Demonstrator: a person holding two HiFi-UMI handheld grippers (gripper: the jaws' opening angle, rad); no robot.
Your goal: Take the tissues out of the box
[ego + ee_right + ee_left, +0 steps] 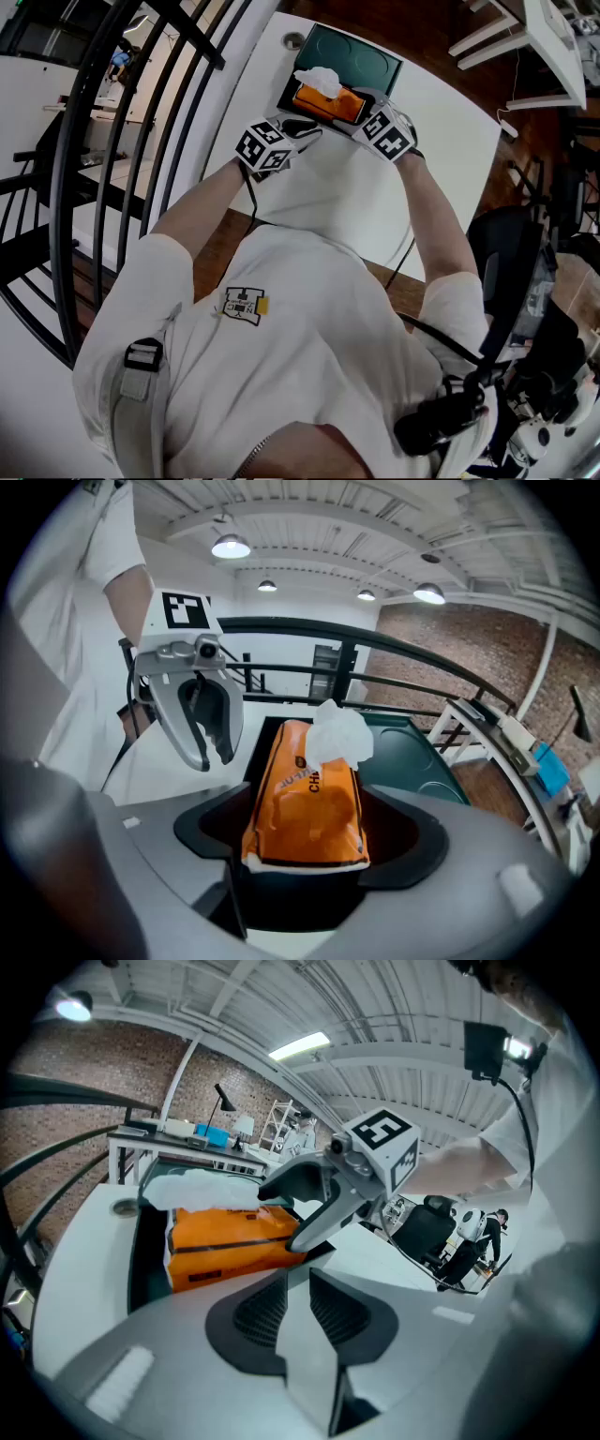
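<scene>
An orange tissue pack lies at the near edge of a dark green tray, with a white tissue sticking out of its top. My right gripper has its jaws wide around the pack's near end. In the right gripper view the pack fills the gap between the jaws and both sides touch it. My left gripper hovers just left of the pack over the white table. Its jaws are together with nothing in them.
A black curved railing runs along the table's left side. A round grommet sits in the table beside the tray. The table's near edge is close to the person's chest. Cables hang at the right.
</scene>
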